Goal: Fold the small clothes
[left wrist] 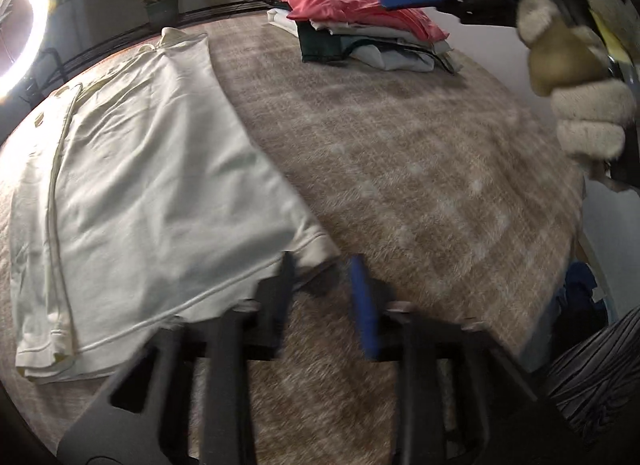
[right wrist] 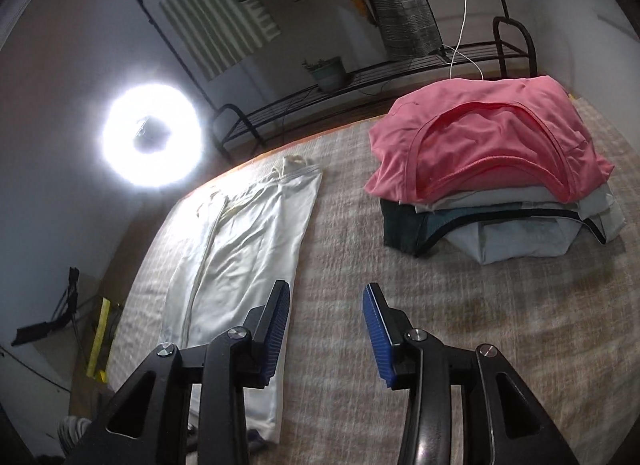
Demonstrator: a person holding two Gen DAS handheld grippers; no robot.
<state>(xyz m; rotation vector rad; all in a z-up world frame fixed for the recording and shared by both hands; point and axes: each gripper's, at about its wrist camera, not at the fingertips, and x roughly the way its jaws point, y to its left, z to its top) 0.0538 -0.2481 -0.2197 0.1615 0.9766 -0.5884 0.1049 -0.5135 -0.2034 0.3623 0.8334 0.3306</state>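
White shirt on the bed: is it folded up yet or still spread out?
Partly folded. The white shirt lies as a long narrow strip with its sides turned in, not yet a small bundle like the stack.

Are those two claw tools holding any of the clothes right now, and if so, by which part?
Nothing is held. The left gripper has its jaws open beside the white garment's corner; the right gripper is open above the bed.

A broad strip of bare bedcover (right wrist: 340, 249) lies open between the white shirt (right wrist: 244, 241) and the stack (right wrist: 492, 185) of folded clothes, wide enough for a gripper to pass. The stack, topped by a pink shirt (right wrist: 484, 137), blocks the far right part of the bed. Beyond the far edge a black rack (right wrist: 360, 81) and a ring light (right wrist: 152, 133) stand in the way.
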